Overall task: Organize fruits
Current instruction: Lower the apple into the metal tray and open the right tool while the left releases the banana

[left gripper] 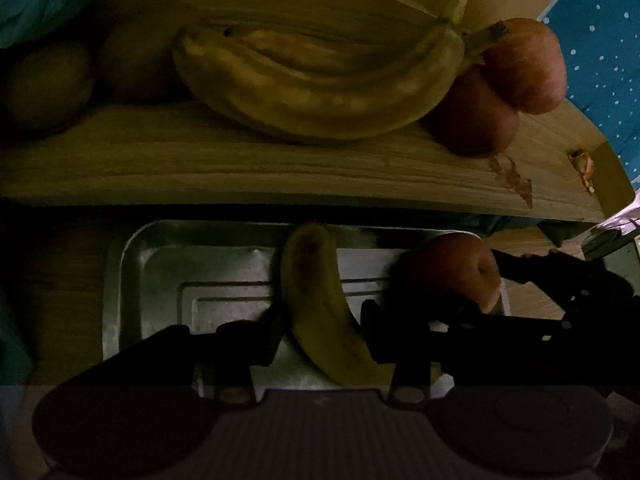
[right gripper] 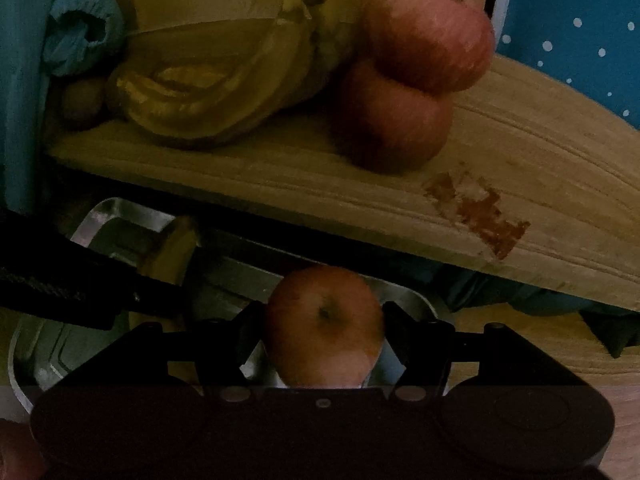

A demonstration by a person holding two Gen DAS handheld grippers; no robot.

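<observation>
A crumpled blue-green plastic bag [right gripper: 82, 36] lies at the far left end of the wooden shelf board [left gripper: 280, 168], while a blue cloth with white dots [right gripper: 568, 20] fills the upper right.

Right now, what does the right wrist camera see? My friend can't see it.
The black right gripper holds a round red apple between its fingers, above a shiny metal tray. Beside it the left gripper holds a yellow banana. On the wooden board behind sit two red apples and a banana bunch.
</observation>
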